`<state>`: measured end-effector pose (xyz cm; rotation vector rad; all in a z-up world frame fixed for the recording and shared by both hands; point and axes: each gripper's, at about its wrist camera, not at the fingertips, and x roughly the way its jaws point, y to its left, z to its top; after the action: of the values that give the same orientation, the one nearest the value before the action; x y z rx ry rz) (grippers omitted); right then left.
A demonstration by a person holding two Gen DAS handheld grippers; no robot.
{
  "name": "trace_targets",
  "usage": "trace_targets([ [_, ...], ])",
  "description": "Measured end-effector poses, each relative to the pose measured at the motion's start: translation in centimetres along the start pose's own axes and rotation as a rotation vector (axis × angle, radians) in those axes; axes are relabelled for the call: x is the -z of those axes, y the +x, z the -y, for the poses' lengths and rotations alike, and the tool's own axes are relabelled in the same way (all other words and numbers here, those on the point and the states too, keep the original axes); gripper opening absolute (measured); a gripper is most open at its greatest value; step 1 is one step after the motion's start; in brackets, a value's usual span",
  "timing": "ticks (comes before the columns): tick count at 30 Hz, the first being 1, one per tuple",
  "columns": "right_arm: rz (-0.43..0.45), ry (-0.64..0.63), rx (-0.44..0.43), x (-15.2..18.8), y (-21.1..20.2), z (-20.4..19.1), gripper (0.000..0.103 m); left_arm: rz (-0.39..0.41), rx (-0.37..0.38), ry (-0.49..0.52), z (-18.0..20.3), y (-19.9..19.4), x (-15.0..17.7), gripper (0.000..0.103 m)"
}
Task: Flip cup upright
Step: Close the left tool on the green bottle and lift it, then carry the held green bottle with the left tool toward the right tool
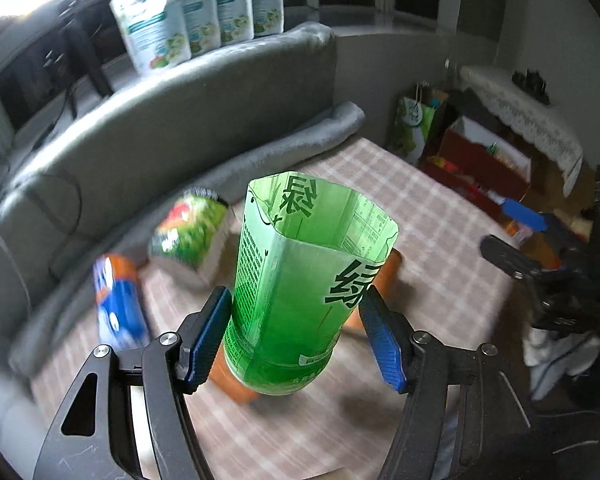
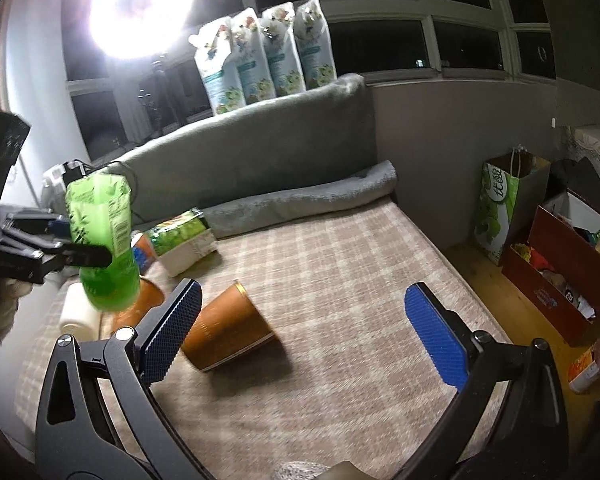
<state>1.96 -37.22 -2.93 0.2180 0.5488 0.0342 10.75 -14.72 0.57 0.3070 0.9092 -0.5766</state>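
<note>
Green cup (image 1: 300, 280) upright in left tongs (image 1: 296, 336), seemingly airborne.

A grey sofa backrest (image 2: 260, 140) stands behind the checked beige cover (image 2: 340, 280). Four white pouches (image 2: 268, 56) stand in a row on its top edge. Behind them are dark windows (image 2: 440, 8) and one very bright round lamp (image 2: 140, 4). At the right, the wooden floor (image 2: 480, 264) holds a green paper bag (image 2: 496, 216) and a red box (image 2: 560, 272).

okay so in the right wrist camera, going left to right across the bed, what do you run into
Left hand-held gripper holding the green cut bottle cup → green and white package → brown cup on its side → green paper bag → red box.
</note>
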Motion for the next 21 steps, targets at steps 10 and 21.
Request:
trace_targets([
  [10,-0.043,-0.039,-0.09,1.0,-1.7,-2.5,0.103,-0.057,0.212,-0.303,0.9,-0.5,7.5,0.066],
  [21,-0.141,-0.052,-0.168,2.0,-0.3,-4.9,0.103,-0.123,0.368,-0.57,-0.7,3.1,11.9,0.066],
])
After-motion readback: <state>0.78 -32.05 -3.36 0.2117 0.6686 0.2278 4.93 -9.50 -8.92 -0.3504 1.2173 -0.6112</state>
